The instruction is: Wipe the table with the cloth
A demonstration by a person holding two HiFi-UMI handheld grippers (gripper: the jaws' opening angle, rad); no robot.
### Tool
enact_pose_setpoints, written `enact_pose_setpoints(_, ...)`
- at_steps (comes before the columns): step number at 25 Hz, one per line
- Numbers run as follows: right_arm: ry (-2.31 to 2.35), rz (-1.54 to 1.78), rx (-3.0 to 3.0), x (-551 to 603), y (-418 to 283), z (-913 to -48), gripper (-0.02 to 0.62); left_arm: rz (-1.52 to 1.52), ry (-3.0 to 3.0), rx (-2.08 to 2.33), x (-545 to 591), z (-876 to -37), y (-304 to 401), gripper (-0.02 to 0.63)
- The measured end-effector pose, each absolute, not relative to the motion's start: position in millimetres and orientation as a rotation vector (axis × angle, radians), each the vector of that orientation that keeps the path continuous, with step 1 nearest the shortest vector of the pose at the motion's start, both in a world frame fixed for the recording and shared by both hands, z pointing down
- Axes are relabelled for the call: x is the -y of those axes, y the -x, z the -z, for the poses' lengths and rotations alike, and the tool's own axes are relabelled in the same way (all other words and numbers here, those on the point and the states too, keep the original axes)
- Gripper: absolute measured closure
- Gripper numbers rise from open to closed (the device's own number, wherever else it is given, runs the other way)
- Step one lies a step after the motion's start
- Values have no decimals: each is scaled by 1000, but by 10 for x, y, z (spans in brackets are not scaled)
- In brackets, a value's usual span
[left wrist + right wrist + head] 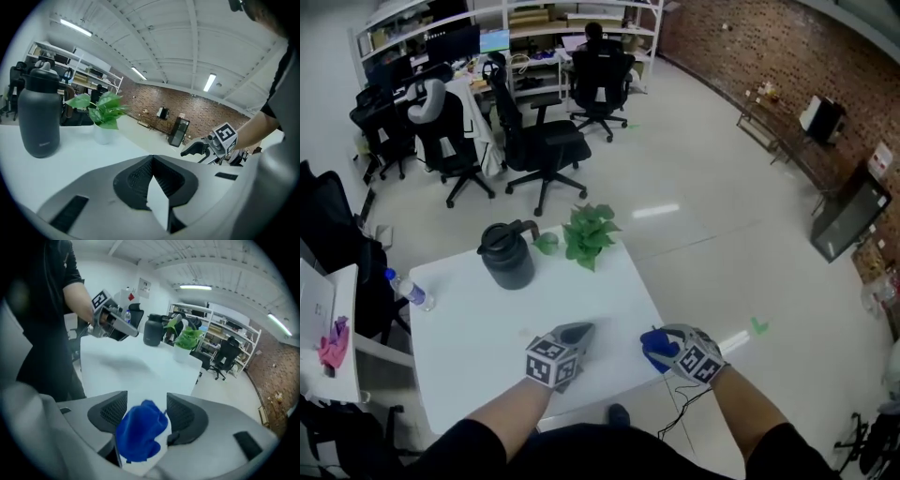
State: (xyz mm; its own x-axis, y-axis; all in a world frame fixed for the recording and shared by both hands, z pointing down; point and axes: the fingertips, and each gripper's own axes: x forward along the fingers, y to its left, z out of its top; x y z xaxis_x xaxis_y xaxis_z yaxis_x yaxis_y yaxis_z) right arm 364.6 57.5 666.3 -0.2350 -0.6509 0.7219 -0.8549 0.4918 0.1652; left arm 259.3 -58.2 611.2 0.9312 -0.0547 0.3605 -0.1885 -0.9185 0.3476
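Observation:
A bunched blue cloth [655, 346] lies at the right edge of the white table [478, 356], between the jaws of my right gripper [652, 339]. In the right gripper view the cloth [140, 430] touches the left pad, and a white gap shows between it and the right pad; the right gripper [146, 397] stands wide open. My left gripper [579, 330] hovers low over the table's front part. Its tips meet in the left gripper view [151, 159], with nothing between them. Each gripper sees the other: the right gripper [206, 147] and the left gripper [119, 325].
A dark jug with a handle [508, 255] and a small potted plant [589, 234] stand at the table's far edge. A plastic water bottle [411, 291] lies at the left edge. Office chairs [539, 141] stand beyond on the floor, and a side desk [333, 375] at the left.

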Motion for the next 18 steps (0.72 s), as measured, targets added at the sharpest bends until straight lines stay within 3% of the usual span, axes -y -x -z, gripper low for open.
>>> enact_pose_setpoints(11, -1014, -347, 1888, -859, -3802, -7306, 293, -578, -2694, 65, 171, -6313, -3030, 612)
enact_pose_setpoints(18, -870, -406, 1926, -940, -3659, -7407, 447, -585, -2675, 92, 211, -6376, -2982, 612)
